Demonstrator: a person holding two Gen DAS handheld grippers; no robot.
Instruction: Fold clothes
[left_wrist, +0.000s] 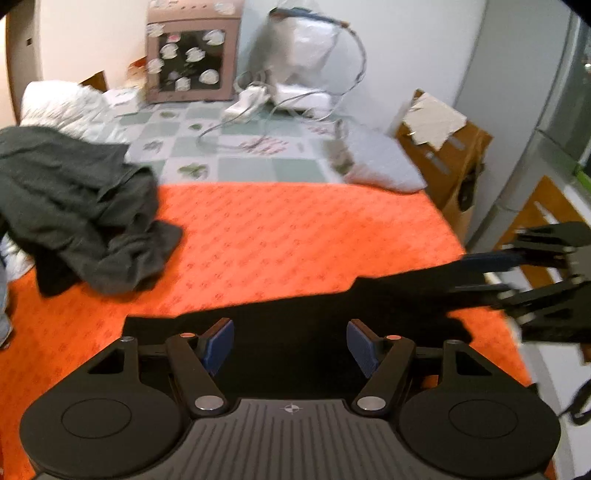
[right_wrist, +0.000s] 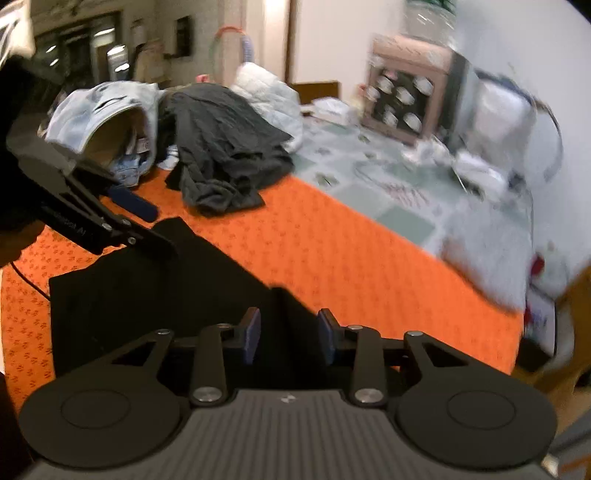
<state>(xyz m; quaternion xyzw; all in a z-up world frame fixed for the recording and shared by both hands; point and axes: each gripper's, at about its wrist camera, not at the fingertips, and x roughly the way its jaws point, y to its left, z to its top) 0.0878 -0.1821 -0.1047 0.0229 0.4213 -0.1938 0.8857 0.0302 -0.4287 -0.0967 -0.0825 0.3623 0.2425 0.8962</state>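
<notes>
A black garment (left_wrist: 295, 314) (right_wrist: 147, 295) lies spread flat on the orange blanket (left_wrist: 295, 240) (right_wrist: 351, 251). My left gripper (left_wrist: 290, 347) (right_wrist: 151, 225) hovers over its near-left part, jaws wide apart and empty. My right gripper (right_wrist: 290, 336) (left_wrist: 476, 275) stands at the garment's right end. Its pads are apart, and a raised corner of black cloth shows just beyond the gap without being pressed. A crumpled dark grey garment (left_wrist: 74, 206) (right_wrist: 221, 147) is heaped at the blanket's far left.
Light blue jeans (right_wrist: 103, 107) and a white quilt (left_wrist: 62, 103) lie behind the grey heap. A pink box (left_wrist: 192, 55), cables (left_wrist: 258, 107) and a pale pillow (left_wrist: 376, 158) sit on the checked sheet. A cardboard box (left_wrist: 443, 155) stands off the bed's right edge.
</notes>
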